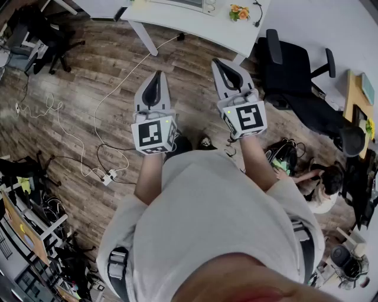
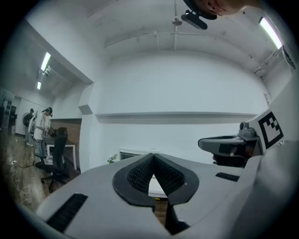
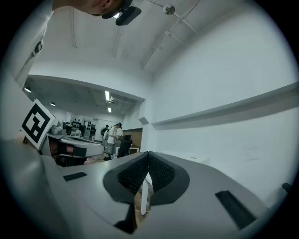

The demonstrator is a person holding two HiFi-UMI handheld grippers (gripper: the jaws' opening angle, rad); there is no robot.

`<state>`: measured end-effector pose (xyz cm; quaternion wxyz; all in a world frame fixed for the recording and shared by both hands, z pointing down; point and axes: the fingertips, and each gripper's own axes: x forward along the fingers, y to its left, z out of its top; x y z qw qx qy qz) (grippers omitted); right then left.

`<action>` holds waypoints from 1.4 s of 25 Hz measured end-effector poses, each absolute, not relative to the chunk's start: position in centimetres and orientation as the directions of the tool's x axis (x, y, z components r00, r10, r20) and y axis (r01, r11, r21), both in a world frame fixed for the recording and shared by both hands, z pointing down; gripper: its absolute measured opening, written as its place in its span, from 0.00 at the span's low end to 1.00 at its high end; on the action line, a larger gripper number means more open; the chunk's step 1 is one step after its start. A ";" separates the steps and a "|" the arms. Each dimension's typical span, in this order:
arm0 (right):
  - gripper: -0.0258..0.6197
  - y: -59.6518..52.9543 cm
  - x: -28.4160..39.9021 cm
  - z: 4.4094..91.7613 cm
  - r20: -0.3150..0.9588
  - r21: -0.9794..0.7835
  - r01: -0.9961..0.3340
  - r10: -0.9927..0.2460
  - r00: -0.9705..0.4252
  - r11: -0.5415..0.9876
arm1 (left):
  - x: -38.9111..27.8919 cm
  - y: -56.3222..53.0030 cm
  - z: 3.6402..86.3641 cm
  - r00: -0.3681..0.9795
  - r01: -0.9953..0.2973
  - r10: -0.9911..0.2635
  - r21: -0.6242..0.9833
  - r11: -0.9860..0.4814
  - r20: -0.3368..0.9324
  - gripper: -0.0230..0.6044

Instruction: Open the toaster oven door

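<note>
As the left gripper [image 1: 156, 76] and right gripper [image 1: 218, 62] hang closed and empty, well apart from the toaster oven [image 1: 198, 5] on the white table [image 1: 195, 26], shut jaws may only bump its door.

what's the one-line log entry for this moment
phase: pre-approach | left gripper: shut, empty, level | right gripper: shut, empty, level | table: ahead, not reached

Two grippers [image 1: 156, 75] [image 1: 218, 62], one white table [image 1: 195, 23], one power strip [image 1: 108, 176].
</note>
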<state>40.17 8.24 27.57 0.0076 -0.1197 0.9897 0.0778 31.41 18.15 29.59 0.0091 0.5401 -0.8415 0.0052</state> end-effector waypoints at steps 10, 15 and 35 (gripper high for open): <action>0.04 10.0 36.7 28.9 0.004 0.182 -0.192 -0.196 -0.981 0.964 | 28.9 18.6 30.6 -0.388 -0.921 -0.921 -0.004 0.389 0.038 0.07; 0.05 11.2 34.7 28.9 -0.018 0.199 -0.188 -0.189 -0.982 0.962 | 27.2 19.1 31.6 -0.362 -0.932 -0.930 0.004 0.363 0.062 0.07; 0.13 16.5 24.2 30.8 0.046 0.221 -0.174 -0.189 -0.981 0.959 | 16.8 25.3 34.4 -0.325 -0.943 -0.940 0.045 0.331 0.108 0.14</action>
